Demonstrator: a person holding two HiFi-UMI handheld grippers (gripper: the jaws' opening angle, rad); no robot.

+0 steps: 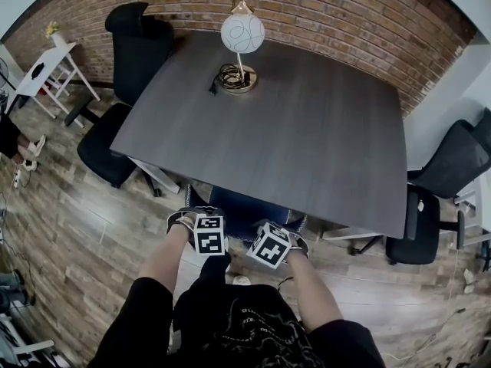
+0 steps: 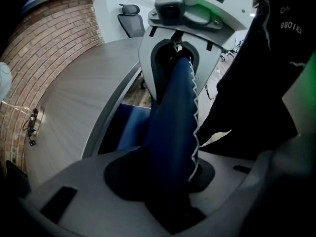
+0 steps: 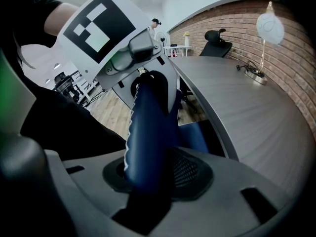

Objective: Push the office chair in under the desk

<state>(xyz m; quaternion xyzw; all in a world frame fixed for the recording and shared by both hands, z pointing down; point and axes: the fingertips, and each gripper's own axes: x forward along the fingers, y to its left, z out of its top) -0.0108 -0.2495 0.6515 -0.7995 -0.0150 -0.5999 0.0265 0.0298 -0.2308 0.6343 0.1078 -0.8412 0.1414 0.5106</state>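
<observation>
Nearest to the person, both tools are clamped on the top edge of the backrest of the blue office chair (image 1: pixel 244 208), a padded one with white stitching along its seam. The left tool (image 2: pixel 169 181) has its jaws partly apart, only as wide as the padding is thick, and its pads press on the backrest from both sides. The right tool (image 3: pixel 148 177) holds the same edge in the same way, just beside the left one. Both tools point steeply down.

The blue office chair stands at the middle of the near edge of the dark grey wood-grain tabletop (image 1: pixel 307 129). Its seat seems to be already under the tabletop, and only the backrest shows, close to that edge. I judge the pushing step is in hand and almost finished. The next move calls for an even push forward with both tools together, so that the chair rolls straight and does not turn, until the backrest meets the near edge; after that the jaws can open.

Farther on, near the far edge of the tabletop, stands a white globe lamp on a brass base (image 1: pixel 242 35). Two black office chairs, one (image 1: pixel 126 60) at the left edge and one (image 1: pixel 441 182) at the right edge, stand on the wooden floor (image 1: pixel 84 228), and behind all is a red brick wall (image 1: pixel 345 10).
</observation>
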